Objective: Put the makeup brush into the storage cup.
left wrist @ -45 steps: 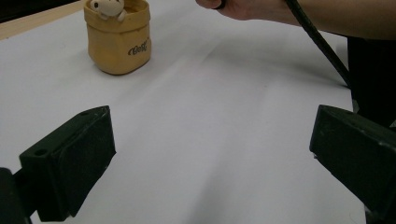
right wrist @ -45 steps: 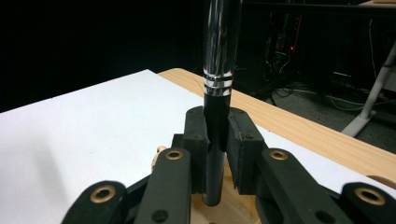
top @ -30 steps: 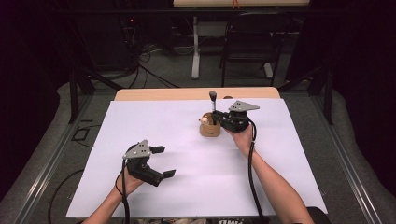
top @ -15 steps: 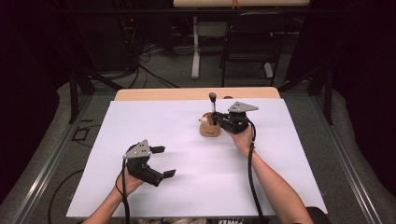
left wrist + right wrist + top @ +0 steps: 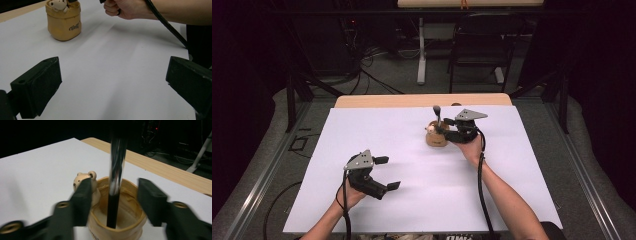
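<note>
Tan pot [image 5: 64, 23] shows cursive writing you cannot read clearly. Your right tool [image 5: 113, 191] stands open around the black pen [image 5: 114, 195] inside this pot; left tool [image 5: 112, 82] open, empty.

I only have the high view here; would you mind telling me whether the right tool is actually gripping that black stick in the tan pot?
Observer: No. In the right gripper view the right tool stands open, a gap on each side of the black stick.
Operator: Thanks. Does the stick reach the bottom of the pot?
Observer: Its lower end stands inside the tan pot, down near the floor.
Operator: Anything on the pot I may be missing?
Observer: A small bear figure sits at its rim, and the left gripper view shows dark lettering on its side.
</note>
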`<state>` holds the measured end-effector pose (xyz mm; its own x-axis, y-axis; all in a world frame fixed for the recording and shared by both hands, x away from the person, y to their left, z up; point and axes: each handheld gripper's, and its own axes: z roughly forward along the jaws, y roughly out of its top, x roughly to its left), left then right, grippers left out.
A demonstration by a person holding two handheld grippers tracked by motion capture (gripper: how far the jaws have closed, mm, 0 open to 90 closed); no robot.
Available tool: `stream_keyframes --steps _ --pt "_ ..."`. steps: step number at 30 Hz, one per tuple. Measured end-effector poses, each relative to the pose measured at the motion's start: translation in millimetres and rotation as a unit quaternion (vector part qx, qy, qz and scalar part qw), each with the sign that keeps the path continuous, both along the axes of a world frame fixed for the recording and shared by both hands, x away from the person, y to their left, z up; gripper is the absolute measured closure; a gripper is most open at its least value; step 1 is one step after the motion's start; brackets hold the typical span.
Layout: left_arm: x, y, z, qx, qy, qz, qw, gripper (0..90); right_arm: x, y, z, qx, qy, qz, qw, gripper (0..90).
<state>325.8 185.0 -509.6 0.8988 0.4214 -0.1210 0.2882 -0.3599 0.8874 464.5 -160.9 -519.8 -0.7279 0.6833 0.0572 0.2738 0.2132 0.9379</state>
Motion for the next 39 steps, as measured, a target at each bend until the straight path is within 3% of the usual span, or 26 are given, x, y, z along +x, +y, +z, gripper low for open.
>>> stream_keyframes --steps 1,3,10,27,39 --pt "0.1 0.1 0.0 0.000 0.000 0.000 1.0000 0.2 -0.9 -0.3 1.1 -0.001 -0.002 -0.003 1.0000 26.5" --pt "0.1 0.1 0.0 -0.001 0.000 0.001 1.0000 0.2 -2.9 -1.3 4.6 -0.002 -0.003 -0.007 1.0000 17.0" --pt "0.0 -0.3 -0.1 0.000 0.001 0.000 1.0000 0.1 -11.4 -3.1 13.8 -0.023 0.006 0.020 0.9995 3.7" --pt "-0.5 -0.8 0.7 0.004 -0.001 0.002 1.0000 0.0 -51.4 -19.3 40.1 -0.046 -0.003 0.076 0.9960 0.0" --pt "-1.6 -0.8 1.3 0.001 -0.001 0.002 1.0000 0.0 -84.5 -28.8 53.5 -0.070 -0.018 0.091 0.9932 0.0"
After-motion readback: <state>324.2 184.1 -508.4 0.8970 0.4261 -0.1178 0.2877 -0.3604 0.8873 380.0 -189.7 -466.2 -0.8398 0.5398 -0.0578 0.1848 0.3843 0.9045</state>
